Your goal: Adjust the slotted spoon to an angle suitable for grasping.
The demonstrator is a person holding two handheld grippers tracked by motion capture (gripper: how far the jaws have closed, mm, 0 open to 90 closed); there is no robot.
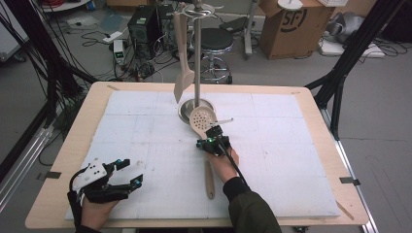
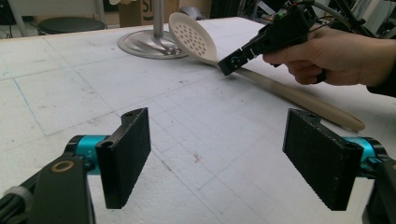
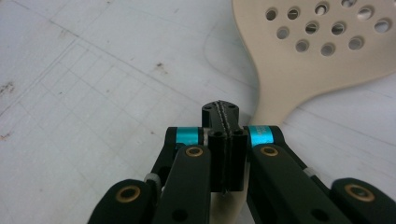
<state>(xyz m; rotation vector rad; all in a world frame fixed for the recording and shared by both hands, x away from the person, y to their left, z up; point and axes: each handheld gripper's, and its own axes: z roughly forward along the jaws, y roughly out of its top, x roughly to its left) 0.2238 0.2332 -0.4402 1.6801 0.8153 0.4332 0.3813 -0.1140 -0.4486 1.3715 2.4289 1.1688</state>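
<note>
High view first: the slotted spoon (image 1: 205, 141) lies on the white foam-covered tabletop (image 1: 291, 160), its long axis running near to far — handle end toward the person, round perforated bowl pointing away and resting against the steel base (image 1: 187, 109) of the utensil stand (image 1: 197, 53). It looks like smooth, cream-coloured plastic or wood; the bowl is an oval dotted with round holes, the handle a slim straight stick. The right claw (image 1: 214, 132) sits over the neck where bowl meets handle, the hand (image 1: 222, 160) behind it. Right gripper view adds what the overhead cannot — the two black padded jaws pressed flat together, the spoon's neck passing just beneath and beside them, so whether they pinch it I cannot tell. A pale spatula (image 1: 183, 53) hangs from the stand. The left claw (image 1: 127, 171) rests near the tabletop's front left, jaws wide apart, holding nothing.
</note>
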